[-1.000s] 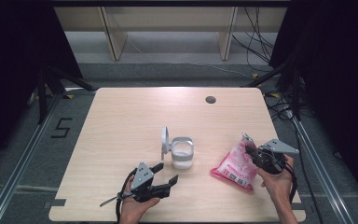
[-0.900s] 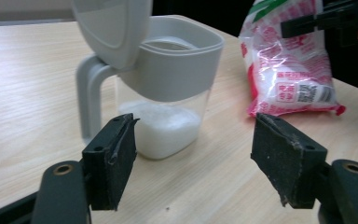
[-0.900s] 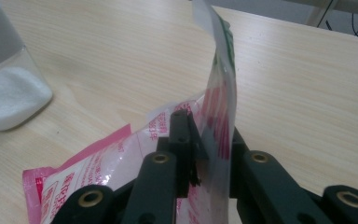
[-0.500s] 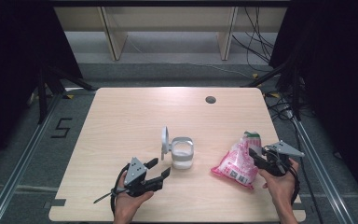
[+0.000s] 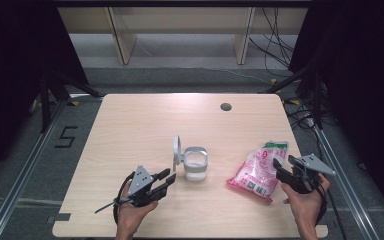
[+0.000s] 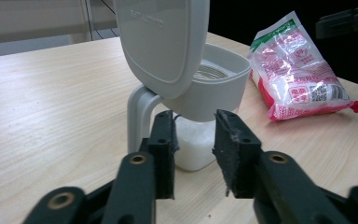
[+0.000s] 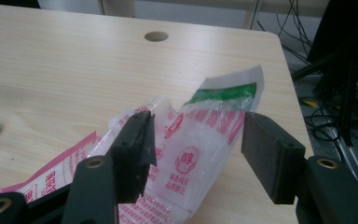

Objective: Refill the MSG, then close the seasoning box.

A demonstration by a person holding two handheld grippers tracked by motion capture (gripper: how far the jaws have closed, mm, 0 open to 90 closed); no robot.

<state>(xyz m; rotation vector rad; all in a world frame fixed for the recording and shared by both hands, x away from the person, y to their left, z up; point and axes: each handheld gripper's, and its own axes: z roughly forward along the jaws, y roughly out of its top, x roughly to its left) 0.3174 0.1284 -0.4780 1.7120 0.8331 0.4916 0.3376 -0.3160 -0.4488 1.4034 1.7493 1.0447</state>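
Pale wooden table [image 5: 130, 130] with a small round hole [image 5: 225, 106] near its far edge. Near the middle, a grey container [image 5: 195, 163] with white contents, its flip lid [image 5: 177, 149] standing upright on the left side; faint embossed lettering on the lid in the left gripper view [image 6: 161, 42], too small to read. To the right, a clear plastic bag [image 5: 259, 170] lying flat, printed in pink and red with a green band at its top; red characters, a round red emblem and a small code patch on it [image 6: 303, 79], none legible. Left gripper [image 5: 164, 179] just beside the container's base, jaws having just been closing, narrow gap, nothing pinched, container ahead of the tips [image 6: 193, 140]. Right gripper [image 5: 277, 170] at the bag's near right edge, jaws having just been opening, spread on either side of the bag's upper part [image 7: 196, 140], pads not pressing it
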